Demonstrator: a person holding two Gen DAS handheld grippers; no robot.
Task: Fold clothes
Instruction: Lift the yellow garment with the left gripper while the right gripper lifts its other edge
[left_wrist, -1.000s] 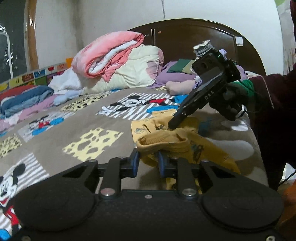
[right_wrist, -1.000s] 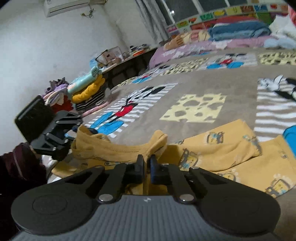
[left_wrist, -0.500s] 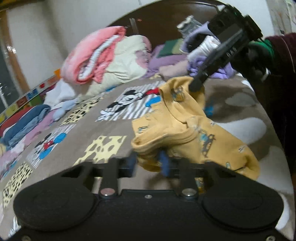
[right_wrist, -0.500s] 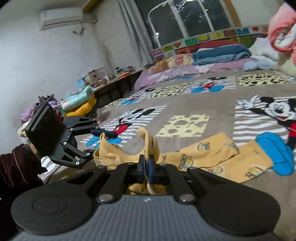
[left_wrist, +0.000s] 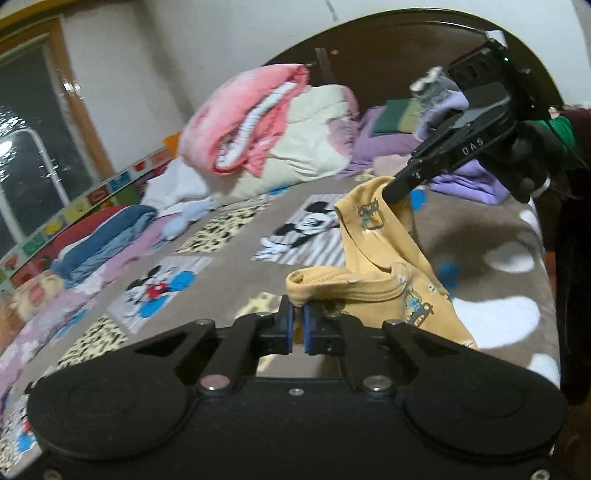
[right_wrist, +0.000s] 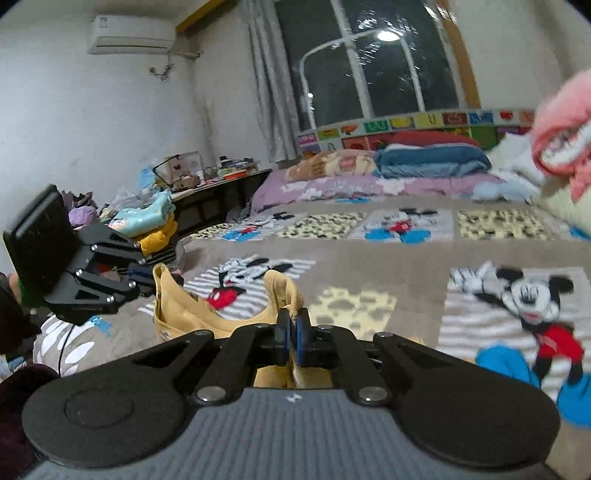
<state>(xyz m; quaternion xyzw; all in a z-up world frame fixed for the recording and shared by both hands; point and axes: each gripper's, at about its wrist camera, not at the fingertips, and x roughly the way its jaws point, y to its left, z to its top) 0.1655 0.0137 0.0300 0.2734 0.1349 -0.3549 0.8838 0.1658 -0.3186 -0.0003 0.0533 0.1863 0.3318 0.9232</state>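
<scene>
Nearest, left gripper (left_wrist: 298, 322): blue pads pinched on the ribbed hem of the yellow garment (left_wrist: 373, 258), soft knit with small printed vehicles. Right gripper (right_wrist: 291, 334) likewise clamped on another bunched edge of it. Cloth hangs slack between the two, lifted over the bedspread (left_wrist: 229, 273), a brown fleecy cover with cartoon-mouse and cheese patches. Farther off, a puffy pink-and-cream quilt (left_wrist: 273, 129) heaped against the dark arched wooden headboard (left_wrist: 388, 48).
</scene>
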